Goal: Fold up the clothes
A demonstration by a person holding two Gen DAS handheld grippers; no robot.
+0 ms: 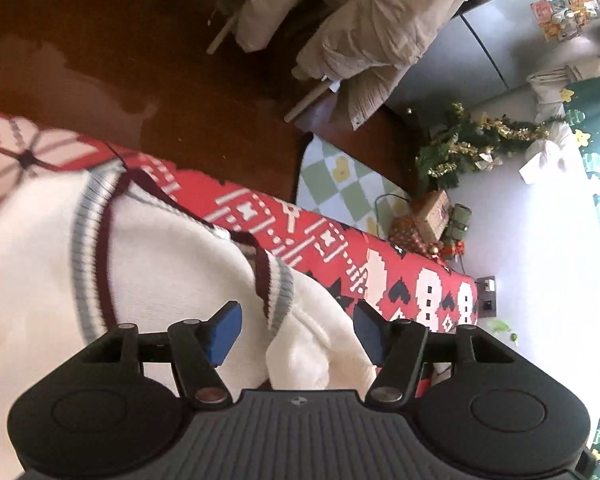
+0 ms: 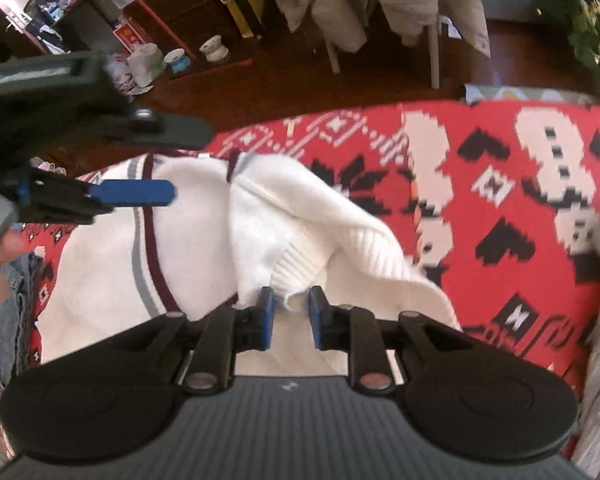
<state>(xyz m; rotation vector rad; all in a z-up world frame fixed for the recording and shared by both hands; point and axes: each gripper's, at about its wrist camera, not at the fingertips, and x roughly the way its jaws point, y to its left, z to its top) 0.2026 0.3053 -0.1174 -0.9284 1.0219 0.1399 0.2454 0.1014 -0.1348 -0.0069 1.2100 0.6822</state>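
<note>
I count one white knitted sweater with grey and maroon trim (image 2: 188, 240) at centre frame, one red patterned knit blanket (image 2: 480, 184) beneath it, two black grippers of mine, and two small ceramic cups (image 2: 214, 49) upper left.

A soft white knitted sweater (image 2: 204, 248), ribbed at its cuff, lies on a red patterned woven cloth (image 2: 500, 200). The floor (image 1: 140, 60) is glossy dark wood. The left gripper (image 1: 296, 334) is matt black plastic with smooth blue pads (image 1: 224, 334).
</note>
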